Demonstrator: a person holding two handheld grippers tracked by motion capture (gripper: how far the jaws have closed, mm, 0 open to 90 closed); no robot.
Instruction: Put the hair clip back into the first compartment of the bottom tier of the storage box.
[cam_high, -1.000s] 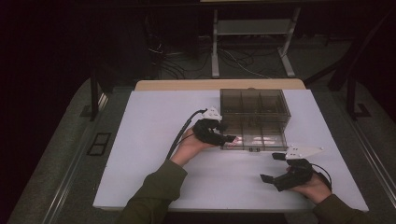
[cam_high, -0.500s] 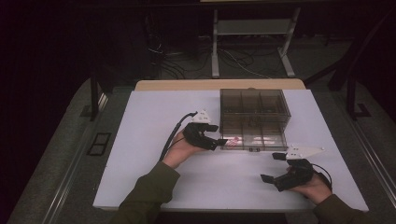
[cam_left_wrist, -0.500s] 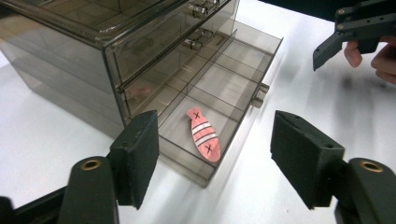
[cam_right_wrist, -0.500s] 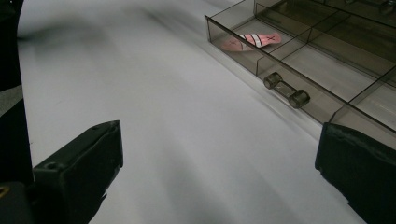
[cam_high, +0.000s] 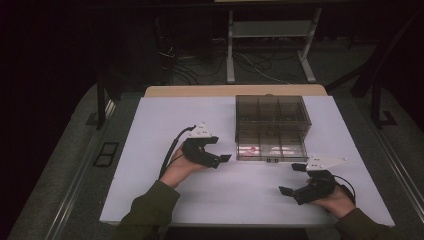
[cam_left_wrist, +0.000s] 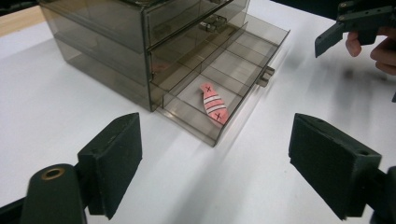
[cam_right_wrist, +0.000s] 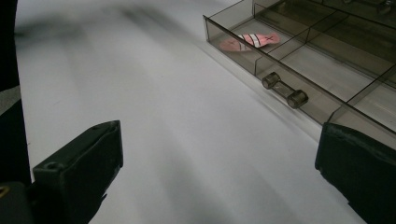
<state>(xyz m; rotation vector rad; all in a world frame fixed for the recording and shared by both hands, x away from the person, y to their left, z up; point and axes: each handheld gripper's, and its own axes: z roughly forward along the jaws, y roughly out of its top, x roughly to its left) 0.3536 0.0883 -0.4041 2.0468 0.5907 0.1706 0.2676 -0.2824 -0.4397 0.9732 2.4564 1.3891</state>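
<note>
While you held both tools over the white table (cam_high: 150, 150), the smoky plastic drawer cabinet (cam_high: 272, 112) stood near the far edge with its bottom drawer (cam_left_wrist: 224, 79) pulled out towards you. Your left gripper (cam_high: 217, 159) hung just beside the drawer's left front corner, jaws wide apart and holding nothing; your right gripper (cam_high: 292, 179) sat nearer you, off the drawer's right corner, also spread and empty.

Dividers split that drawer into compartments, and a small pink fish-shaped piece (cam_left_wrist: 214, 103) with white stripes and two black crosses lay flat in the end compartment on your left-hand side. The neighbouring compartments looked bare, as far as the tinted walls let you judge; the closed drawers above were too dark to read.

I judged the fish to be light, thin and probably soft or rubbery, so it should have tolerated a firm pinch but might have slid on the slick drawer floor. Taking it across the narrow striped middle seemed best. The drawer itself offered a small clear knob (cam_right_wrist: 285, 92) at its front centre.
</note>
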